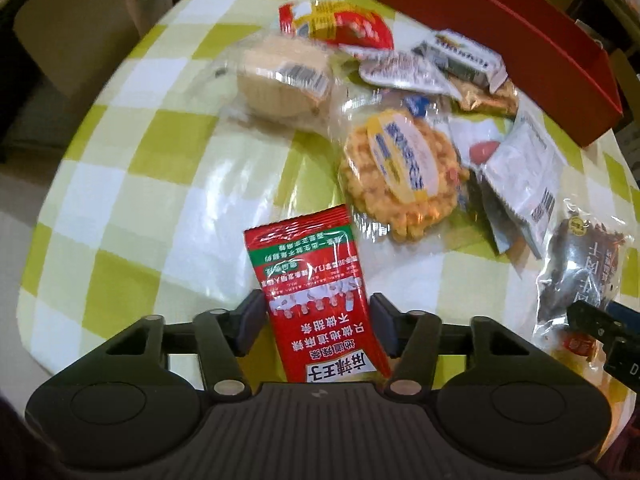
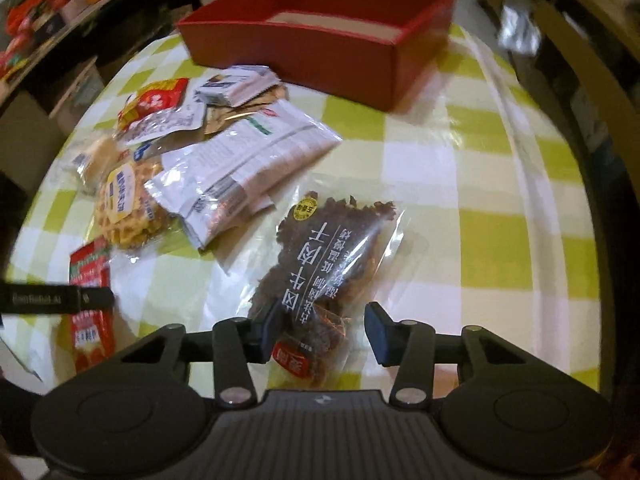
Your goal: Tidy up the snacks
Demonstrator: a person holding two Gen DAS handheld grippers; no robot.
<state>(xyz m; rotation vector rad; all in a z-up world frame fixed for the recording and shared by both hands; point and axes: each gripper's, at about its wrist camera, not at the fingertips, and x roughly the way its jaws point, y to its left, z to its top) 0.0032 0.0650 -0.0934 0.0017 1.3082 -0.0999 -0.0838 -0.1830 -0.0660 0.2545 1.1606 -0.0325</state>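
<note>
Gripping a red sachet, the left gripper has both pads against the packet's edges, jaws about half apart. The right gripper holds a clear jerky bag: its left pad presses the wrapper, while the right pad seems to touch only the clear film edge. Both packets are at the near side of the checked table. Other snacks lie heaped beyond: a waffle, a pale cake and white packets. At the far side stands a red box; only the right view shows its open inside. That view also shows shelves far left
</note>
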